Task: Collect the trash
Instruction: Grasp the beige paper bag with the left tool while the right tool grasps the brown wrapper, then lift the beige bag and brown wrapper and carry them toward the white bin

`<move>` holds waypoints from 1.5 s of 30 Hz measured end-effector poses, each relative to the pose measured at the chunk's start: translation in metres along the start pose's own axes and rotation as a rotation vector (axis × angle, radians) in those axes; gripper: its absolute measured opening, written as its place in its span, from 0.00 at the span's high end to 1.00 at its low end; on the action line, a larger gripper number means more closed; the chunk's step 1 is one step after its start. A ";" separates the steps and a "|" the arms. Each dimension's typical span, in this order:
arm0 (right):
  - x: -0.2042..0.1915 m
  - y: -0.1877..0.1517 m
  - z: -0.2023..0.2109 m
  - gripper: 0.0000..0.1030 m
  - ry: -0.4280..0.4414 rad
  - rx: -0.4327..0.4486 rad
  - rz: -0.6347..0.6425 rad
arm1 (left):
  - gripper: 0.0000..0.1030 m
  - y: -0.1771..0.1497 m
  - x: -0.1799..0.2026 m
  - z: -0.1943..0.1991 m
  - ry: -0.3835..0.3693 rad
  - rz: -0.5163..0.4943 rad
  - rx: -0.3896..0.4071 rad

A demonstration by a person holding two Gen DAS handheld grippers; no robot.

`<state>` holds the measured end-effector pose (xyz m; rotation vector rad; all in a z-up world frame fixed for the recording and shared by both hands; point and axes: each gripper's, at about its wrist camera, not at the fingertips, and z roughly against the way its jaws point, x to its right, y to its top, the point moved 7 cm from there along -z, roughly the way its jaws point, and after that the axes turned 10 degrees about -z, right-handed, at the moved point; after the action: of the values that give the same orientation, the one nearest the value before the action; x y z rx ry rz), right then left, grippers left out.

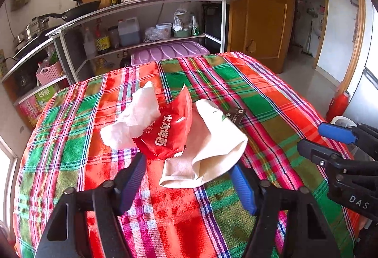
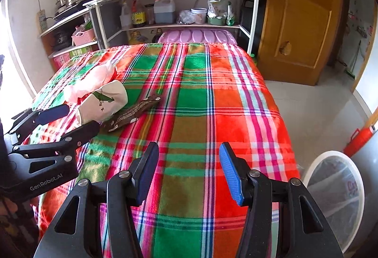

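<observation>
left gripper (image 1: 189,177) jaws apart, straddling near end of cream paper bag (image 1: 208,151), pads not pressing | right gripper (image 2: 189,170) open over bare plaid tablecloth (image 2: 193,97), right of bag | red snack packet (image 1: 170,130), white tissue (image 1: 134,118) (crumpled) left of bag | brown wrapper (image 2: 132,113) right | 1 white bin (image 2: 335,196) off table edge

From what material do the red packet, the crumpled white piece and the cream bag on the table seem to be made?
Red packet: probably thin plastic film, glossy, with printed characters and a zigzag sealed edge.
Crumpled white piece: thin and slightly translucent with soft folds; tissue or thin plastic, hard to tell.
Cream bag: matte, with flat stiff folds, likely paper, possibly cloth.
</observation>
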<state>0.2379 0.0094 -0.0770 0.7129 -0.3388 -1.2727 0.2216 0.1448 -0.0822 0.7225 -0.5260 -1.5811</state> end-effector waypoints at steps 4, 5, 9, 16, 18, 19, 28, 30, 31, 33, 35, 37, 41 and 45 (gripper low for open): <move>-0.006 0.002 -0.006 0.47 0.005 -0.009 0.008 | 0.62 -0.005 -0.006 -0.004 -0.001 0.005 -0.029; -0.007 0.002 -0.007 0.47 0.010 -0.010 0.009 | 0.64 -0.007 -0.006 -0.003 -0.006 0.002 -0.033; -0.018 0.006 -0.015 0.47 0.027 -0.025 0.017 | 0.79 -0.008 -0.011 0.003 0.001 -0.001 -0.014; -0.035 0.010 -0.028 0.47 0.072 -0.047 0.007 | 0.80 -0.024 -0.027 0.021 0.026 0.025 -0.007; -0.041 0.010 -0.031 0.47 0.077 -0.052 0.014 | 0.80 -0.028 -0.028 0.030 0.013 0.025 0.002; -0.043 0.011 -0.032 0.47 0.079 -0.052 0.017 | 0.80 -0.030 -0.028 0.033 0.007 0.028 0.006; -0.063 0.022 -0.044 0.47 0.119 -0.061 0.002 | 0.80 -0.054 -0.037 0.062 -0.048 0.059 0.014; -0.066 0.024 -0.050 0.47 0.114 -0.069 -0.001 | 0.80 -0.060 -0.043 0.068 -0.021 0.061 0.014; -0.067 0.025 -0.053 0.47 0.115 -0.074 -0.005 | 0.80 -0.061 -0.045 0.070 0.001 0.051 0.016; -0.070 0.027 -0.059 0.47 0.123 -0.086 -0.016 | 0.80 -0.066 -0.050 0.075 0.019 0.055 0.015; -0.073 0.028 -0.064 0.47 0.128 -0.099 -0.026 | 0.80 -0.070 -0.054 0.076 0.001 0.074 0.010; -0.074 0.027 -0.071 0.47 0.097 -0.108 -0.023 | 0.80 -0.072 -0.057 0.076 0.021 0.077 0.003; -0.074 0.025 -0.076 0.48 0.076 -0.103 -0.015 | 0.80 -0.073 -0.058 0.076 0.016 0.084 0.005; -0.070 0.025 -0.076 0.66 0.033 -0.089 -0.009 | 0.80 -0.073 -0.055 0.074 0.012 0.084 0.007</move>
<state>0.2824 0.1012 -0.1067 0.6601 -0.2506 -1.2749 0.1198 0.2044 -0.0733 0.7061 -0.5462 -1.4967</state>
